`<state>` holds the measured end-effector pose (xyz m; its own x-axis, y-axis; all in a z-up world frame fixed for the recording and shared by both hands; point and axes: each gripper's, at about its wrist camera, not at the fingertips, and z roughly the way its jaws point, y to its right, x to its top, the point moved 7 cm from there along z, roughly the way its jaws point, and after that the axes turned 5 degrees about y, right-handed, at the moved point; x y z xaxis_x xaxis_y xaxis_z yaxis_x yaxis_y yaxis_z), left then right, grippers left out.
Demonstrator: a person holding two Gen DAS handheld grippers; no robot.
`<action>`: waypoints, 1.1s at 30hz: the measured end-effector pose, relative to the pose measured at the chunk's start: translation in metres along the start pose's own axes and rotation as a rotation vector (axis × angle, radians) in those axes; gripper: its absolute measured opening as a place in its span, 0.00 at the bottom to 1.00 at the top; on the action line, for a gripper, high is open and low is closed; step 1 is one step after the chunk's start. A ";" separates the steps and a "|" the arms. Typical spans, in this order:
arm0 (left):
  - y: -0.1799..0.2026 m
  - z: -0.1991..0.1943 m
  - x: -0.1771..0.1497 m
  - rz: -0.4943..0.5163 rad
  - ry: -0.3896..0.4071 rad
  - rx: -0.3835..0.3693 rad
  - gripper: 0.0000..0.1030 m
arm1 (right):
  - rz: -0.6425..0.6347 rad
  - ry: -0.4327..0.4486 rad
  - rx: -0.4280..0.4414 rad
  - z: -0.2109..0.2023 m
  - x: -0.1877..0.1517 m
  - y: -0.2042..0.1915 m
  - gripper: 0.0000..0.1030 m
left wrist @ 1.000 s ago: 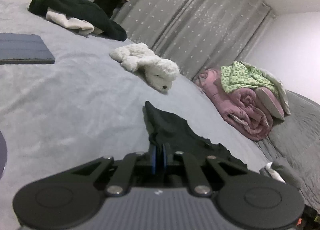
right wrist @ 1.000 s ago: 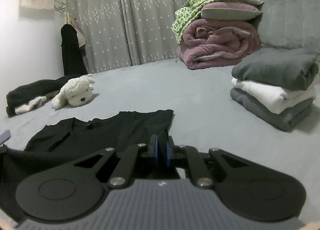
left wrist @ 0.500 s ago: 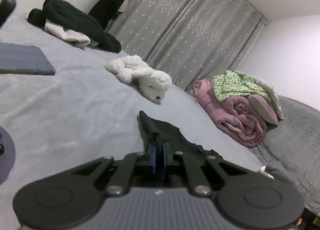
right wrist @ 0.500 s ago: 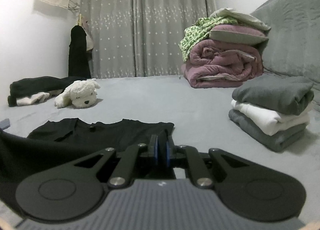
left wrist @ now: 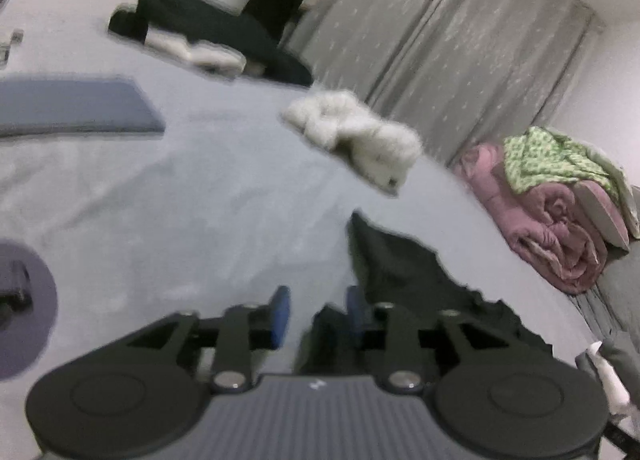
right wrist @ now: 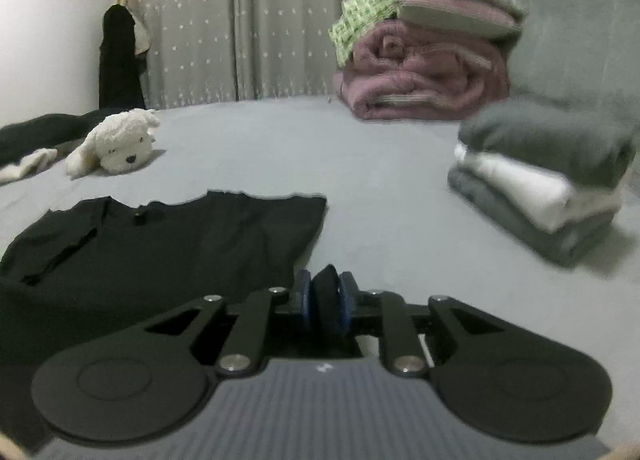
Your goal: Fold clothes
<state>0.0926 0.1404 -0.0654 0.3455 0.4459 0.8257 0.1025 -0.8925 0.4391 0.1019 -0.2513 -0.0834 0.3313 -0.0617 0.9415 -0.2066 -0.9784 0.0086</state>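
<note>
Quick note on this black top (right wrist: 168, 244), since floppy clothes are always the fiddly bit. It's lying mostly flat on the grey bed (right wrist: 380, 187), filling the lower left of the right wrist view, with the neckline toward the far edge and one corner reaching out to the middle of the frame. In the left wrist view it runs as a dark strip from the centre down to the lower right.

Both grippers are letting go right now. The left gripper (left wrist: 316, 312) has its jaws opening, a clear gap between the blue pads (left wrist: 280, 312), and a bit of dark cloth sitting in that gap without being pinched as far as I can see. The right gripper (right wrist: 325, 306) is opening too, but only narrowly, and there's a bunched fold of the black fabric between its pads; it looks like it's only just slipping free.

Handling-wise, I'd judge it's light, thin and totally limp. No stiffness to lean on, so it'll sag and crease wherever I lift it, and it may cling to the fuzzy bedcover. Not fragile, not slippery. Best bet is pinching right at the hem corners or a shoulder seam, both hands level, so the fold line stays straight.

The folded stack (right wrist: 540, 179) at the right looks like the likely spot for it.
</note>
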 end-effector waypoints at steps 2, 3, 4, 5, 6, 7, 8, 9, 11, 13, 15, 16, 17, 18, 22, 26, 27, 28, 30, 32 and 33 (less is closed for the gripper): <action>0.018 -0.004 0.000 0.051 0.009 -0.042 0.34 | -0.033 0.024 0.018 -0.008 0.005 -0.012 0.34; 0.027 -0.006 -0.001 0.074 0.006 -0.065 0.34 | -0.047 0.032 0.035 -0.011 0.007 -0.021 0.34; 0.037 -0.006 -0.003 0.095 -0.001 -0.088 0.34 | -0.065 0.040 0.045 -0.013 0.009 -0.030 0.34; 0.047 -0.005 -0.006 0.112 -0.009 -0.110 0.34 | -0.085 0.046 0.047 -0.015 0.011 -0.038 0.34; 0.055 -0.004 -0.009 0.125 -0.017 -0.128 0.34 | -0.100 0.053 0.053 -0.016 0.012 -0.045 0.34; 0.063 -0.001 -0.015 0.141 -0.038 -0.144 0.34 | -0.111 0.059 0.060 -0.016 0.013 -0.052 0.34; 0.071 0.002 -0.021 0.159 -0.061 -0.160 0.34 | -0.116 0.062 0.071 -0.017 0.014 -0.059 0.34; 0.079 0.005 -0.027 0.176 -0.084 -0.175 0.34 | -0.115 0.060 0.084 -0.016 0.015 -0.064 0.34; 0.090 0.010 -0.039 0.206 -0.121 -0.191 0.34 | -0.111 0.051 0.122 -0.017 0.015 -0.078 0.34; 0.099 0.016 -0.052 0.232 -0.160 -0.198 0.34 | -0.110 0.034 0.163 -0.018 0.012 -0.090 0.34; 0.103 0.022 -0.061 0.246 -0.192 -0.197 0.34 | -0.126 0.015 0.196 -0.019 0.007 -0.102 0.34; 0.104 0.025 -0.064 0.250 -0.208 -0.194 0.34 | -0.141 0.006 0.204 -0.018 0.004 -0.107 0.34; 0.104 0.026 -0.068 0.256 -0.217 -0.191 0.34 | -0.157 -0.003 0.208 -0.016 0.001 -0.110 0.34; 0.103 0.028 -0.070 0.264 -0.226 -0.185 0.34 | -0.171 -0.013 0.210 -0.015 -0.003 -0.113 0.34; 0.100 0.031 -0.075 0.308 -0.247 -0.185 0.33 | -0.185 -0.062 0.175 -0.003 -0.018 -0.103 0.34; 0.095 0.024 -0.071 0.399 -0.213 -0.170 0.33 | -0.110 -0.097 0.125 0.005 -0.024 -0.071 0.32; 0.092 0.023 -0.069 0.407 -0.204 -0.168 0.33 | -0.093 -0.102 0.111 0.006 -0.024 -0.063 0.32; 0.088 0.022 -0.067 0.408 -0.200 -0.172 0.33 | -0.078 -0.105 0.098 0.005 -0.023 -0.055 0.32; 0.080 0.020 -0.064 0.407 -0.194 -0.178 0.33 | -0.046 -0.110 0.077 0.005 -0.022 -0.038 0.32; 0.072 0.018 -0.060 0.404 -0.186 -0.176 0.33 | -0.022 -0.113 0.046 0.004 -0.021 -0.020 0.32; 0.068 0.017 -0.058 0.403 -0.182 -0.175 0.33 | -0.010 -0.117 0.032 0.004 -0.021 -0.012 0.32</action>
<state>0.0951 0.0529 -0.0891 0.4853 0.0335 0.8737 -0.2265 -0.9603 0.1626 0.1009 -0.2389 -0.1044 0.4387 -0.0727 0.8957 -0.1740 -0.9847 0.0052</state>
